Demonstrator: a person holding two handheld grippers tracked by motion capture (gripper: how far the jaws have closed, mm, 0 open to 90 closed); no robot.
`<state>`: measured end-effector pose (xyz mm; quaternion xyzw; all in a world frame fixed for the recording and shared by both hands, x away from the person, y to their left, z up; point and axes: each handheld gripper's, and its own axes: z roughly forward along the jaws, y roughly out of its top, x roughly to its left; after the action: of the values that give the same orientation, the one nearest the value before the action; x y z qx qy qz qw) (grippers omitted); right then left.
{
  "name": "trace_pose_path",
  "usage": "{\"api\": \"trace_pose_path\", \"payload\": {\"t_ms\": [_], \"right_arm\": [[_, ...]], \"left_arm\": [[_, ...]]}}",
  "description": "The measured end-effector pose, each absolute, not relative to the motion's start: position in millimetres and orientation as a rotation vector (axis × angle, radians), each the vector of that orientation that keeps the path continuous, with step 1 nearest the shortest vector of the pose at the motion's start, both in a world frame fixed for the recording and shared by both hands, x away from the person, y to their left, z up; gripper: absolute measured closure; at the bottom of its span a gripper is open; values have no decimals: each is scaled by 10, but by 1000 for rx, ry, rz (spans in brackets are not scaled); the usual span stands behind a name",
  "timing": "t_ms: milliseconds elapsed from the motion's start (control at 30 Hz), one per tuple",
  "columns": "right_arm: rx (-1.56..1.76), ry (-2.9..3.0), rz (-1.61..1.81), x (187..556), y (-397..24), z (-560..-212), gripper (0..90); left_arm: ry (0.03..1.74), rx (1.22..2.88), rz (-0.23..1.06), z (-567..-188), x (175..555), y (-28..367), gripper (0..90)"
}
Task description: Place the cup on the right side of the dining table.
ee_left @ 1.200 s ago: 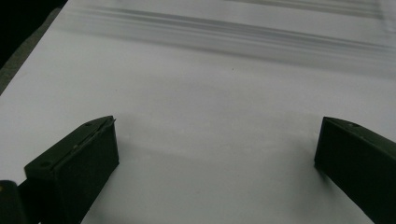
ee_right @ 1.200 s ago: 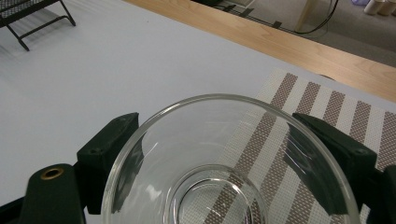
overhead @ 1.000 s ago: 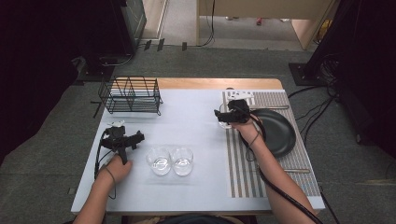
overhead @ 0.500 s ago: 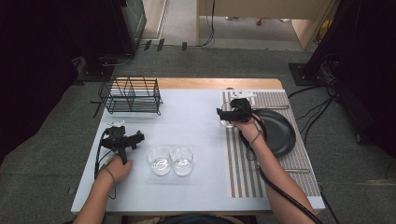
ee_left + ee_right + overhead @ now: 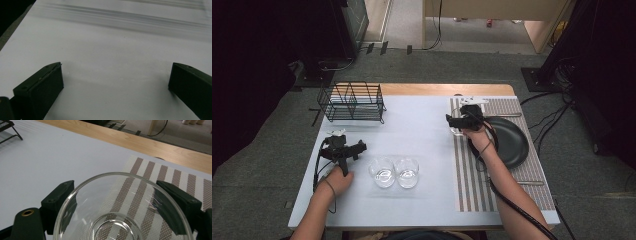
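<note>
A white-topped table (image 5: pixel 422 135) with a strip of bare wood along its far edge stands on a grey floor, with dark equipment and cables around it. Near the far left corner of the striped placemat (image 5: pixel 472 180) a clear glass (image 5: pixel 122 210) stands upright, and the right gripper (image 5: pixel 458 121) has it between its jaws: in the right gripper view one black jaw sits on each side of the glass wall, closed on it, with the brown and white stripes showing through the glass bottom. The person's right hand (image 5: pixel 479 137) holds that gripper just over the mat's left edge. Just right of this glass, on the same mat, lies a black plate (image 5: pixel 512 145). Left of the mat and nearer the person, two more clear glasses (image 5: pixel 394 172) stand side by side on the white top, touching or nearly so. Further left again, well apart from the mat, the left gripper (image 5: pixel 343 150) rests low over the bare table in the person's left hand (image 5: pixel 337 181); in the left gripper view its jaws stand wide apart with nothing between them. A black wire rack (image 5: pixel 353 102) sits at the table's far left, well away from the mat.
</note>
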<state>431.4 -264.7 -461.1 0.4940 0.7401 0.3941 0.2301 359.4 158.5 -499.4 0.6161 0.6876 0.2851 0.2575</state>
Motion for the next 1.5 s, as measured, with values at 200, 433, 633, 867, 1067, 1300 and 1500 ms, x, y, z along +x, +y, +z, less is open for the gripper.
{"api": "trace_pose_path", "payload": {"t_ms": [200, 433, 633, 867, 1067, 1300, 1500], "right_arm": [[1355, 2021, 1077, 4319, -2657, -4617, 183], [1364, 2008, 1065, 4313, -2650, -4614, 181], [1361, 1994, 1072, 4309, -2646, -4632, 179], [1352, 2005, 1096, 4297, -2656, -4631, 140], [1374, 1999, 1097, 4305, -2676, -4631, 94], [1373, 1994, 1129, 4293, -2695, -4612, 8], [1370, 1993, 1131, 4277, -2706, -4583, 8]], "left_arm": [[1865, 1671, 773, -4994, 3594, 1585, 0], [1865, 1671, 773, -4994, 3594, 1585, 0], [1865, 1671, 773, -4994, 3594, 1585, 0], [1865, 1672, 773, -4994, 3594, 1585, 0], [1866, 1672, 772, -4994, 3594, 1585, 0], [1866, 1674, 772, -4994, 3595, 1585, 0], [1866, 1674, 773, -4994, 3596, 1584, 0]]}}
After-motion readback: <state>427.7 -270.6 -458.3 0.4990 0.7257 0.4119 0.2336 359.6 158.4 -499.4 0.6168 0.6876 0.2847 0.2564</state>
